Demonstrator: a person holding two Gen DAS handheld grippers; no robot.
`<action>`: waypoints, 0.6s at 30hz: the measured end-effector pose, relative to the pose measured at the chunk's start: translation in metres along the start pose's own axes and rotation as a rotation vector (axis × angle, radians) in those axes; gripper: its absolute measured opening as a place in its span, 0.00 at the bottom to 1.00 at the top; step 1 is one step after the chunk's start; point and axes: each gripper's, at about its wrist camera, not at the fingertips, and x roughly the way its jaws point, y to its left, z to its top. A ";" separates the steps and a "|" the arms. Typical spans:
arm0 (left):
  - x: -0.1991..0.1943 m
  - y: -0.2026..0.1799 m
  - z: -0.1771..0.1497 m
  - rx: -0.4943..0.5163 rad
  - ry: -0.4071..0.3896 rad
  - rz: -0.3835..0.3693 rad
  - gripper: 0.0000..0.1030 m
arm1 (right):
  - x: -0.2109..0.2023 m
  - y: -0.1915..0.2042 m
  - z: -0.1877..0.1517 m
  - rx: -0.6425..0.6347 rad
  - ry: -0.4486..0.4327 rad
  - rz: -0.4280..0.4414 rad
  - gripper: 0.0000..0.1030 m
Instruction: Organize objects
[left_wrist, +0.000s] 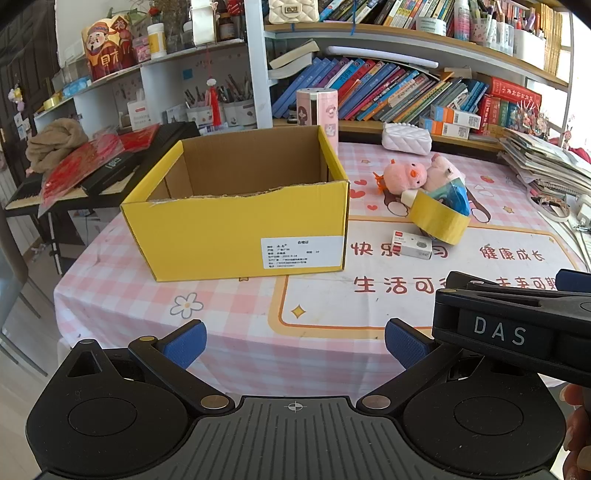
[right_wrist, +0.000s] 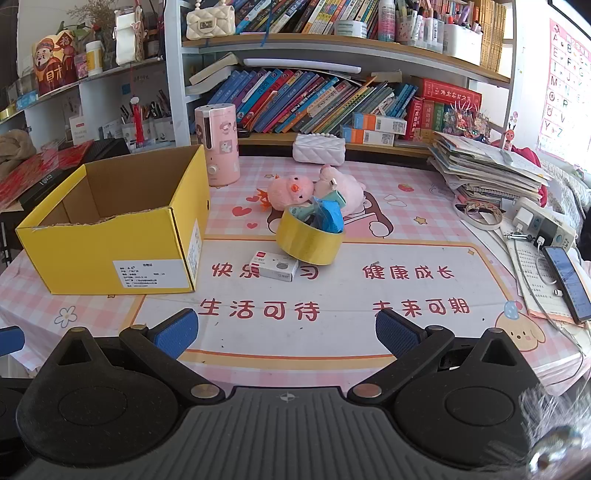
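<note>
Pink checked tablecloth (right_wrist: 332, 332) below; yellow tape roll (right_wrist: 308, 240) dead ahead of right gripper (right_wrist: 286, 334), ahead-right of left gripper (left_wrist: 295, 345). Both spread wide, empty. Yellow box (right_wrist: 110, 254) ahead-left.

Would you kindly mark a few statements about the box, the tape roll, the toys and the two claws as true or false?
1. The yellow box is open at the top. True.
2. The left claw is shut on the tape roll. False: its fingers are spread wide with nothing between them, and the roll lies on the table.
3. The pink chick plush lies behind the tape roll. True.
4. The small white carton is inside the box. False: it lies on the tablecloth, right in front of the tape roll.
5. The right claw is open and holds nothing. True.
</note>
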 end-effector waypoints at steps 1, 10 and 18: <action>0.002 0.001 0.000 0.001 -0.001 -0.001 1.00 | 0.000 0.000 0.000 -0.001 0.000 0.000 1.00; 0.001 0.005 0.001 0.010 0.000 -0.012 1.00 | -0.001 0.000 0.002 -0.001 -0.002 -0.001 1.00; 0.001 0.004 0.001 0.010 0.000 -0.012 1.00 | -0.002 -0.001 0.002 -0.002 -0.003 -0.002 1.00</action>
